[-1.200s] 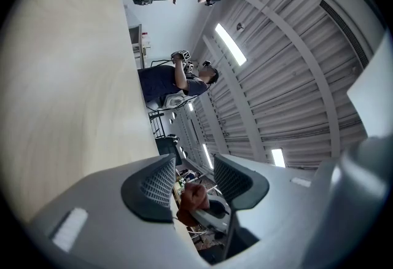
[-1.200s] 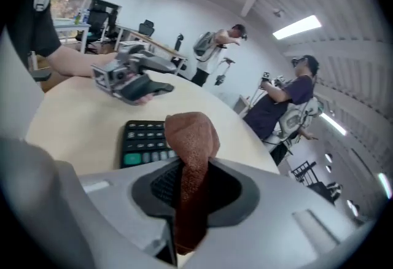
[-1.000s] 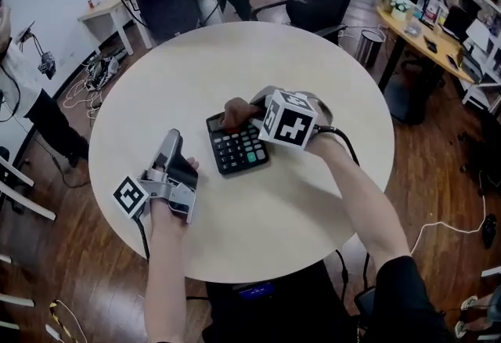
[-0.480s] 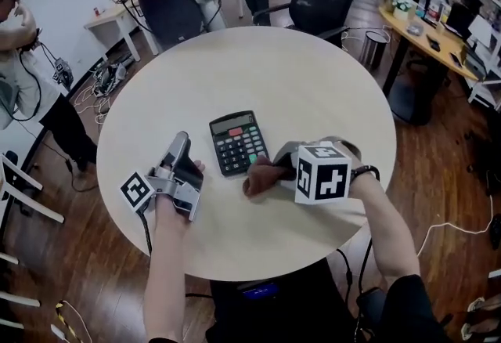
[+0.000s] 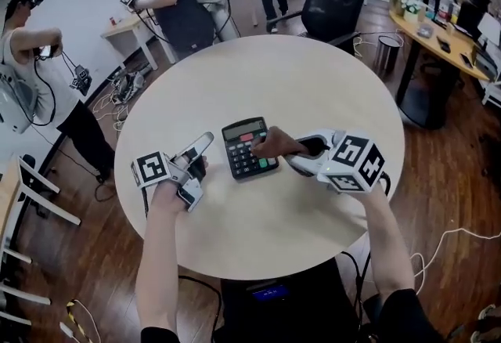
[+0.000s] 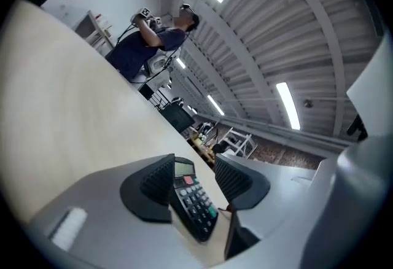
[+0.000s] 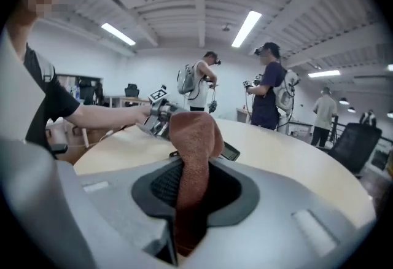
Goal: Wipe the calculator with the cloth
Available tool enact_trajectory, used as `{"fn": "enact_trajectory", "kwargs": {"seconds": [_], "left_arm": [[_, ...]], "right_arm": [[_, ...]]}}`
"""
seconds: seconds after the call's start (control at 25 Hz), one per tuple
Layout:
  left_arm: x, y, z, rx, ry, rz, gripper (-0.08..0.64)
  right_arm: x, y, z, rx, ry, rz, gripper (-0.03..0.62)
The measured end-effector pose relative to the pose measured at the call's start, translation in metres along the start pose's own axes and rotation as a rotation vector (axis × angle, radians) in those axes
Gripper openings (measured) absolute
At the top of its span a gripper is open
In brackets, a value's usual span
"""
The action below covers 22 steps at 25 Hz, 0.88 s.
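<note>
Mid-wipe I reckon: your right gripper (image 5: pixel 301 148) has its fingers pinched on the cloth (image 5: pixel 274 144) at the calculator (image 5: pixel 244 152), your left gripper (image 5: pixel 202 150) sits part-open and empty, so sweep the keys next.

Bright, even light from ceiling tube lamps (image 7: pixel 247 27); faint soft shadows on pale worktop (image 5: pixel 313 83). Gripper views bow strongly, corners black. Body of left hand-held gripper (image 6: pixel 195 177) blurred near lens.
</note>
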<state>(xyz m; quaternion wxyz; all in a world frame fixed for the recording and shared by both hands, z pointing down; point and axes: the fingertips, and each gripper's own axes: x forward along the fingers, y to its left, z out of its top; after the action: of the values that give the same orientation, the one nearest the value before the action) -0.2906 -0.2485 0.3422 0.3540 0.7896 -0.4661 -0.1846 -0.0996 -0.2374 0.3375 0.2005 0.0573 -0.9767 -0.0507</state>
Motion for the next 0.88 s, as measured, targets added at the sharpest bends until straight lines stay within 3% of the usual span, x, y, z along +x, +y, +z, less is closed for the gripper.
{"fn": "enact_trajectory", "kwargs": {"seconds": [0.2, 0.36, 0.48, 0.68, 0.8, 0.88], "left_arm": [[0.035, 0.015, -0.001, 0.197, 0.207, 0.093, 0.345], [0.068, 0.029, -0.01, 0.312, 0.372, 0.128, 0.37], [0.092, 0.027, -0.023, 0.353, 0.462, 0.103, 0.315], [0.082, 0.034, -0.034, 0.404, 0.583, 0.106, 0.217], [0.083, 0.031, -0.037, 0.371, 0.575, 0.073, 0.118], [0.085, 0.024, -0.034, 0.328, 0.54, 0.038, 0.102]], "right_arm": [[-0.006, -0.008, 0.002, 0.127, -0.122, -0.025, 0.084], [-0.012, -0.012, -0.006, 0.173, -0.17, -0.015, 0.084], [-0.023, -0.025, -0.017, 0.232, -0.209, -0.02, 0.084], [-0.015, -0.015, -0.018, 0.297, -0.246, -0.021, 0.084], [-0.013, -0.013, -0.022, 0.307, -0.252, -0.017, 0.084], [-0.016, -0.018, -0.023, 0.324, -0.264, -0.025, 0.084]]}}
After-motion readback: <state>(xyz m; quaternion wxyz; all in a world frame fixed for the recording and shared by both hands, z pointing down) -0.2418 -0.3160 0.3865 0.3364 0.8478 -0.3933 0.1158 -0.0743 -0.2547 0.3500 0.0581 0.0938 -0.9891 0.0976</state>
